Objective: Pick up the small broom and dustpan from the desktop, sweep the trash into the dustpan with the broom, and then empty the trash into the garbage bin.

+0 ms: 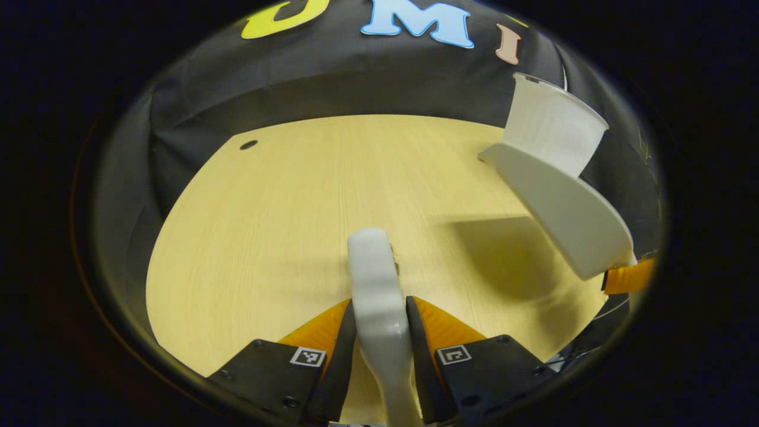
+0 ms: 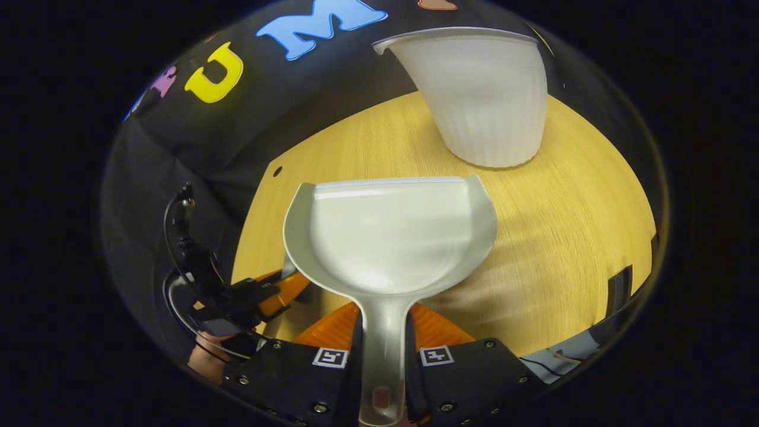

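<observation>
My left gripper (image 1: 379, 309) is shut on the small white broom (image 1: 375, 279), which points forward over the wooden desktop (image 1: 284, 207); its bristles are hidden. The right gripper (image 2: 384, 323) is shut on the handle of the pale grey dustpan (image 2: 391, 237). The pan hangs level above the desk, its scoop facing the white ribbed garbage bin (image 2: 489, 101), and I see no trash inside it. In the left gripper view the dustpan (image 1: 563, 216) tilts at the right, just before the bin (image 1: 551, 127).
The bin stands on the far right part of the desktop (image 2: 569, 219), close to the black cloth wall. The left gripper (image 2: 261, 296), its cables and a hand (image 2: 204, 359) show low at the left of the right gripper view. A small dark hole (image 1: 248, 145) marks the desk's far left.
</observation>
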